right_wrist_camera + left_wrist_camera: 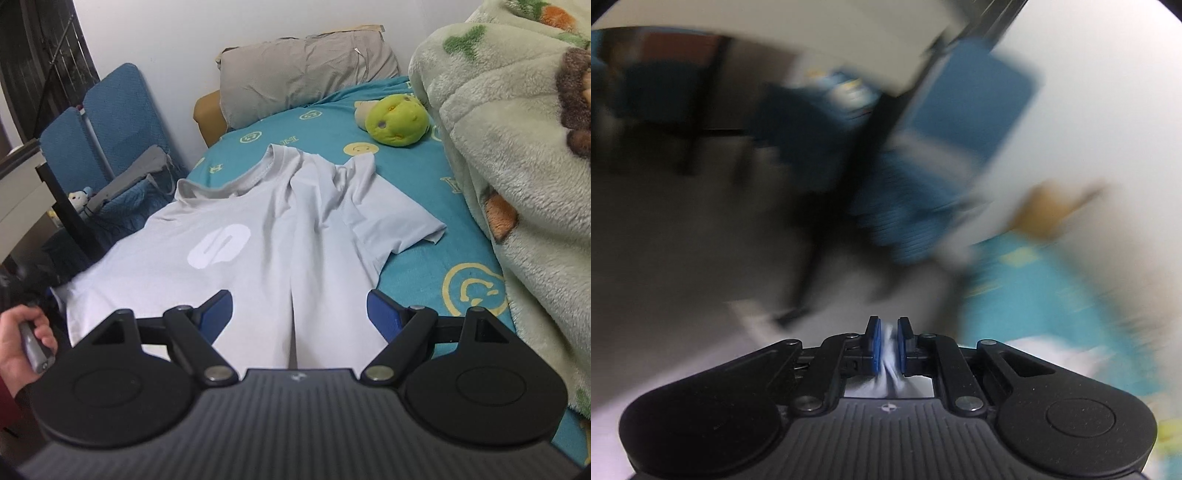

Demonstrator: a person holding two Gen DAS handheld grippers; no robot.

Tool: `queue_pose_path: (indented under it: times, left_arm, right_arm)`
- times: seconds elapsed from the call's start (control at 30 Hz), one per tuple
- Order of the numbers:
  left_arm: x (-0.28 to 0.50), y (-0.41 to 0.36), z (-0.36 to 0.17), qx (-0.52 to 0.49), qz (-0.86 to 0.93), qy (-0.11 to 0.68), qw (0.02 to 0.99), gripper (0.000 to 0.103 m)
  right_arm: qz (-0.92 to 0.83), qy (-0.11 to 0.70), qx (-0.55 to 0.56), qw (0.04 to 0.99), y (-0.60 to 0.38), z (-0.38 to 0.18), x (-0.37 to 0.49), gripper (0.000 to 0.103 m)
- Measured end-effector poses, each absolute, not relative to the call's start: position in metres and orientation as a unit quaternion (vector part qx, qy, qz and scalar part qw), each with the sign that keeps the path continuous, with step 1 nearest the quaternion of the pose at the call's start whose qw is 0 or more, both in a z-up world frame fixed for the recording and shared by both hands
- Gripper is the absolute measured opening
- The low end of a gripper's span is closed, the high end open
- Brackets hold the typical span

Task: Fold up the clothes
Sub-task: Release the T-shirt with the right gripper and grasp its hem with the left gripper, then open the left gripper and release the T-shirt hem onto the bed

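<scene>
A pale grey T-shirt [258, 236] with a white logo lies spread on the teal bed sheet [436, 266], collar toward the pillow. One sleeve is folded out to the right. My right gripper [299, 314] hovers open just above the shirt's lower hem, nothing between its blue pads. In the blurred left wrist view my left gripper [888, 347] is shut on a bunched fold of the pale T-shirt fabric [886, 369]. At the shirt's left lower corner a hand [22, 339] holds the left gripper's handle.
A grey pillow [306, 70] lies at the head of the bed, a green plush toy [397, 120] beside it. A thick fleece blanket [517, 166] is heaped along the right. Blue folding chairs [110, 122] and a dark table leg [70, 214] stand left of the bed.
</scene>
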State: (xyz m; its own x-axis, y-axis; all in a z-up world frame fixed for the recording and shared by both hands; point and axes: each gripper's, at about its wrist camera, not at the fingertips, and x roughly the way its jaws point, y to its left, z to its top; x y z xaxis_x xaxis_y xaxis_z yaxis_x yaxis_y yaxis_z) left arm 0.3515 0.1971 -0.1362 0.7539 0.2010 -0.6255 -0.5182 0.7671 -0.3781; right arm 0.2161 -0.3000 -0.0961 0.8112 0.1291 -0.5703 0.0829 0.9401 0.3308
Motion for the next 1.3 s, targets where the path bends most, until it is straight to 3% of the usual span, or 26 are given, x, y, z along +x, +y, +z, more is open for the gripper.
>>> queue_pose_path:
  times: [0.07,0.13,0.27,0.37,0.6,0.97,1.3]
  left_arm:
    - [0.351,0.211,-0.158,-0.322,0.19,0.308,0.875,0.009]
    - [0.35,0.224,-0.179,-0.371,0.175,0.321,0.854,0.018]
    - [0.355,0.228,-0.197,-0.404,0.14,0.323,0.845,0.061]
    - [0.357,0.211,-0.189,-0.372,0.115,0.318,0.865,0.063]
    - [0.345,0.142,-0.134,-0.235,0.046,0.29,0.927,0.078]
    - [0.201,0.027,-0.012,-0.129,-0.022,0.254,0.958,0.089]
    - [0.111,-0.018,-0.004,-0.061,-0.04,0.238,0.968,0.097]
  right_arm:
    - [0.011,0.309,0.171,0.935,-0.3,-0.098,0.217,0.081]
    - [0.011,0.31,0.17,0.935,-0.3,-0.098,0.218,0.081]
    - [0.013,0.313,0.171,0.934,-0.3,-0.101,0.219,0.081]
    - [0.012,0.32,0.17,0.932,-0.3,-0.106,0.224,0.081]
    - [0.013,0.309,0.175,0.935,-0.304,-0.1,0.221,0.081]
    - [0.023,0.271,0.179,0.945,-0.311,-0.077,0.205,0.08]
    - [0.017,0.254,0.157,0.954,-0.308,-0.062,0.175,0.08]
